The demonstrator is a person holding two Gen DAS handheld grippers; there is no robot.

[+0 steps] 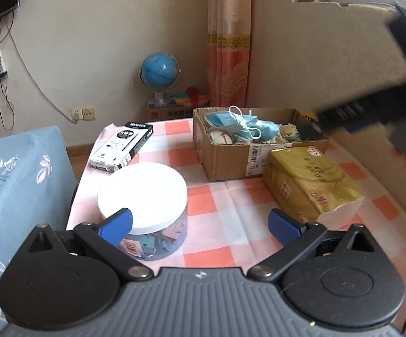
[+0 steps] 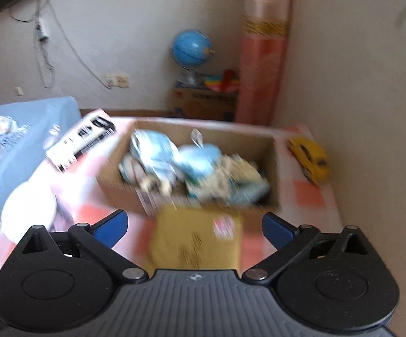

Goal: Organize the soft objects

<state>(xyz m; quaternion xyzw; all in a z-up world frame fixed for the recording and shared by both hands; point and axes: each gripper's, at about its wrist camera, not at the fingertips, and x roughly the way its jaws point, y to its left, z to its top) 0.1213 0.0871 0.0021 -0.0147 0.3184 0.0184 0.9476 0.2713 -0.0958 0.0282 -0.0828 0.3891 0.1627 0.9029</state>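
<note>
In the left wrist view, the left gripper (image 1: 200,226) is hovering over the near edge of the table (image 1: 222,202), which is wearing a pink-and-white checked cloth. Its blue fingers (image 1: 117,226) are standing wide apart with nothing between them. A clear jar with a white lid (image 1: 142,193) is sitting just beyond the left finger, near the table's left edge. A black-and-white carton (image 1: 123,146) is lying at the far left corner. A cardboard box (image 1: 231,154) is sitting toward the far edge, holding blue face masks (image 1: 236,126) and other soft items. A gold tissue pack (image 1: 312,182) is lying just in front of the box, toward the right edge. The right gripper (image 1: 371,109) is showing as a dark blur at the upper right, above the box's right end.

In the right wrist view, which is blurred, the right gripper (image 2: 194,226) is holding its jaws fully apart and empty above the tissue pack (image 2: 197,241). The box (image 2: 124,193) is sitting just beyond the pack, with the masks (image 2: 197,157) heaped inside. A yellow toy car (image 2: 312,157) is lying beside the box at the table's right edge.
</note>
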